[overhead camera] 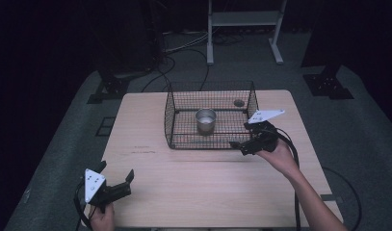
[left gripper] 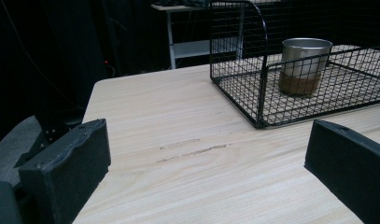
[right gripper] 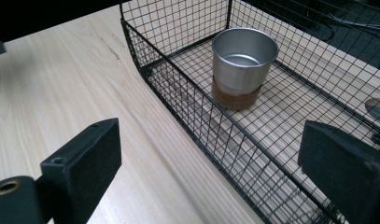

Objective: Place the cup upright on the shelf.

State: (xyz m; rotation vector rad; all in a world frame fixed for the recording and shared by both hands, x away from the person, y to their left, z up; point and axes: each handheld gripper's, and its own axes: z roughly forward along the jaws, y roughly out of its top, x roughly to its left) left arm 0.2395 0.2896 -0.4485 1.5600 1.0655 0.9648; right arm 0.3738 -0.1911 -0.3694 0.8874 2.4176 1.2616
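A black wire basket [overhead camera: 170, 120] stands on the wooden table [overhead camera: 150, 106], with a metal cup [overhead camera: 205, 120] on a brown base upright inside it. My right gripper [overhead camera: 240, 135] hovers at the basket's front right corner, pointing left, jaws open. In the right gripper view the open right gripper [right gripper: 208, 140] looks over the basket's front wall [right gripper: 178, 88] toward the cup [right gripper: 243, 60]; nothing is held. My left gripper [overhead camera: 116, 171] rests open near the table's front left corner. The left gripper [left gripper: 208, 137] faces bare wood, with the basket [left gripper: 262, 70] and cup [left gripper: 304, 63] farther off.
A small grey disc [overhead camera: 239, 102] lies in the basket's back right corner, also seen as a disc [right gripper: 379, 109] in the right gripper view. A white frame stand [overhead camera: 241, 19] and cables sit on the dark floor beyond the table. Bare wood lies between the basket and the front edge.
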